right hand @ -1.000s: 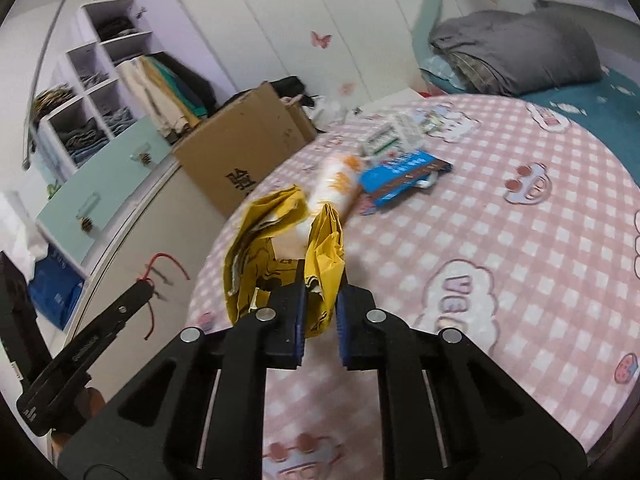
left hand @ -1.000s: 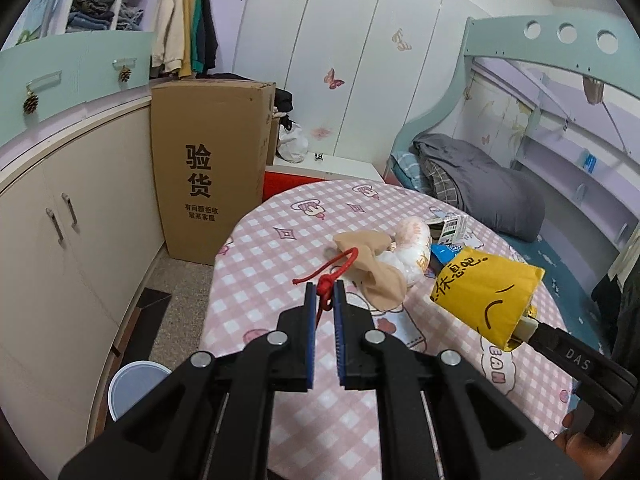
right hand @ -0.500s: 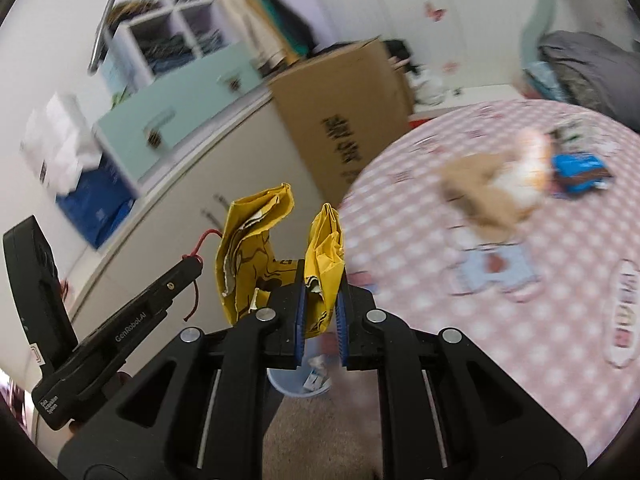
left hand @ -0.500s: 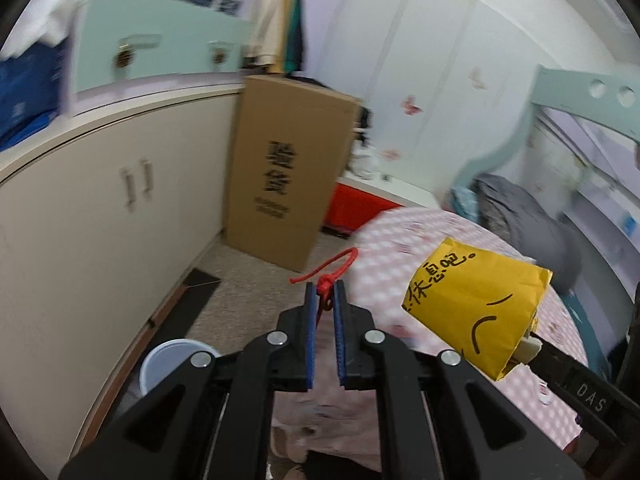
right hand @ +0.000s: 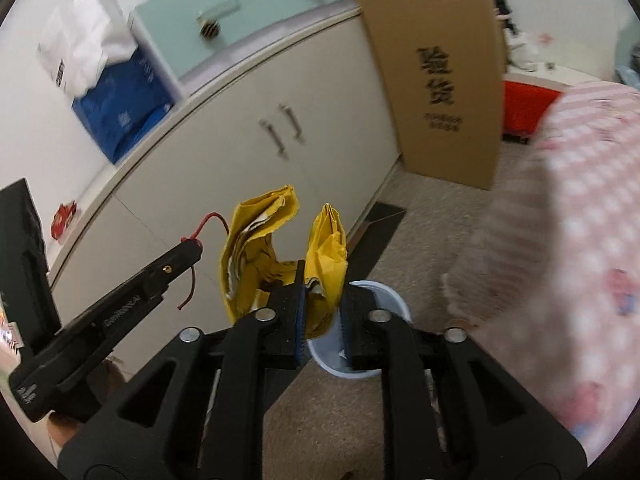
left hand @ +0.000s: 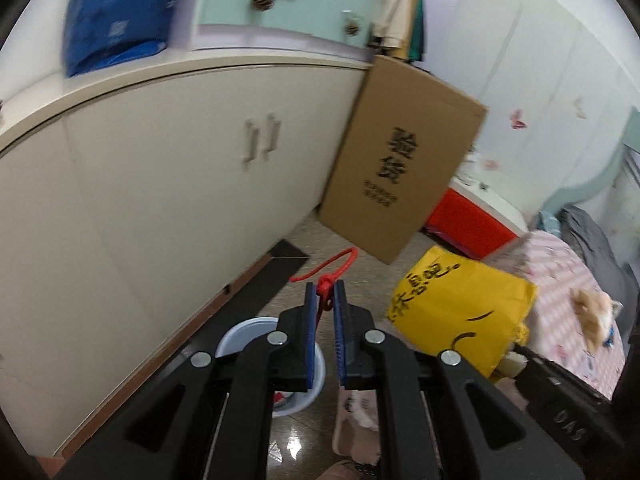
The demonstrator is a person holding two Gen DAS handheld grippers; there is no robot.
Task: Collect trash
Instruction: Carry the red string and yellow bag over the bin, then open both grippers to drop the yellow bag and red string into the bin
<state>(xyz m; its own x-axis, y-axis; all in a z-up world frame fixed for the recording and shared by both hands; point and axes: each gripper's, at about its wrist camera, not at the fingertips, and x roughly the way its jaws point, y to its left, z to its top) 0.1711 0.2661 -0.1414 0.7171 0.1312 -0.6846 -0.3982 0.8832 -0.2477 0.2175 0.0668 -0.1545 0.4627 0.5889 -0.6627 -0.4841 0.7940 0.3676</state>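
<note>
My left gripper (left hand: 323,293) is shut on a red string (left hand: 325,270), held in the air above the floor. My right gripper (right hand: 322,276) is shut on a crumpled yellow paper bag (right hand: 276,256); the bag also shows in the left wrist view (left hand: 460,312). A light blue trash bin (right hand: 378,304) stands on the floor just below and beyond the right gripper; it also shows in the left wrist view (left hand: 244,336) under the left gripper. More trash (left hand: 592,312) lies on the pink checked table (left hand: 560,280) at the right.
A cream cabinet (left hand: 160,184) runs along the left. A tall cardboard box (left hand: 400,168) stands on the floor beyond the bin, with a red box (left hand: 460,216) behind it. A dark mat (right hand: 376,232) lies by the cabinet's foot.
Both grippers have swung left and down, away from the table and over the floor toward the blue bin. Each still holds its item.
</note>
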